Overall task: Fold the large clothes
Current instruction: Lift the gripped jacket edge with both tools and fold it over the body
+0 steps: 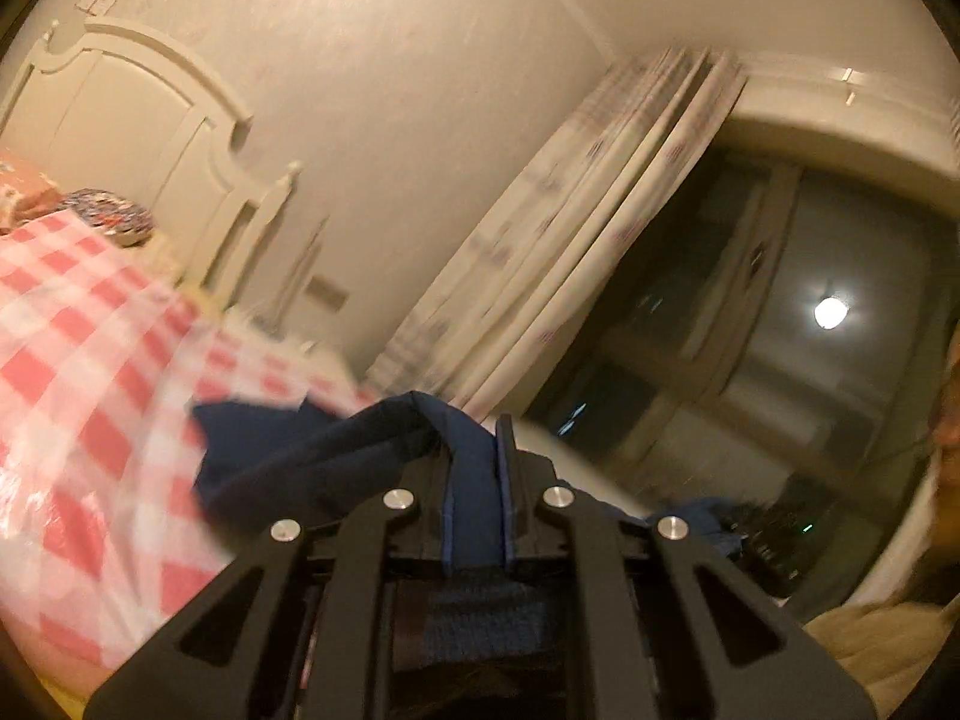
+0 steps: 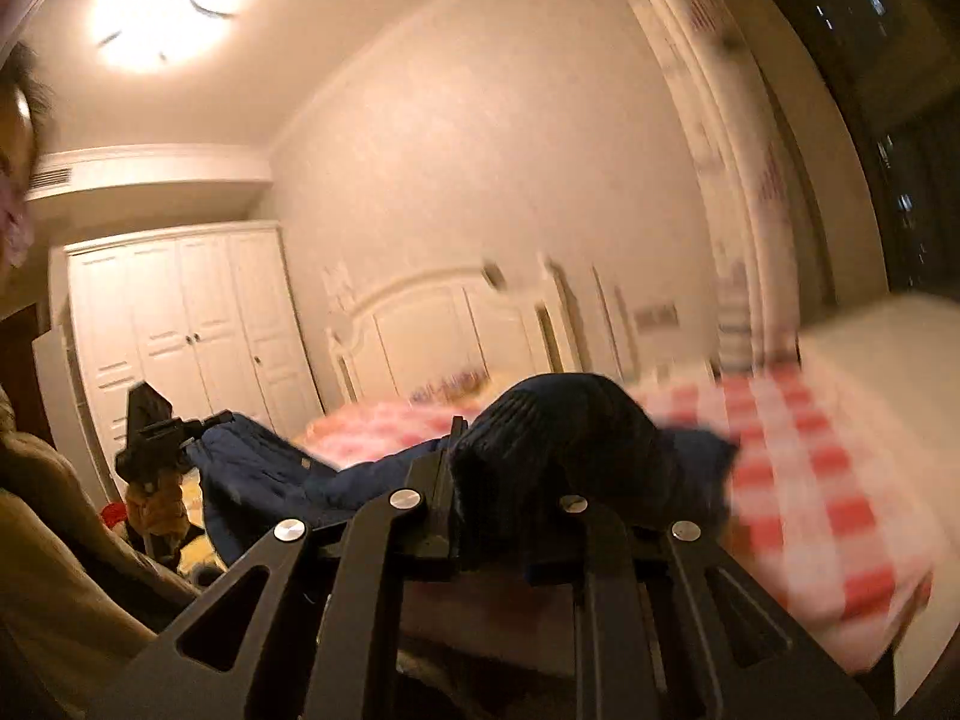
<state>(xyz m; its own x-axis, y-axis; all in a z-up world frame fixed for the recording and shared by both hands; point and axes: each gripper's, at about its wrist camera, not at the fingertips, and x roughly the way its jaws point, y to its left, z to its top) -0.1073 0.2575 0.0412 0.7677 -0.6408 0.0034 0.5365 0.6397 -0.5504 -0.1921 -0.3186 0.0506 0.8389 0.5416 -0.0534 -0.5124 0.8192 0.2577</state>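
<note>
1. A cream textured wall (image 1: 372, 120) rose ahead of the fingers, with a white arched headboard (image 1: 138, 120) against it to their left.
2. The bed wore a red-and-white checked cover (image 1: 78, 324), spreading left of the fingers in the left view and right of them in the right view.
3. A pale patterned curtain (image 1: 600, 228) hung right of the fingertips, beside a dark window (image 1: 750, 330) that reflected a lamp.
4. In the right view, a white panelled wardrobe (image 2: 180, 330) stood far left of the fingers.
5. A round ceiling light (image 2: 162, 6) glowed high above and left of them.
</note>
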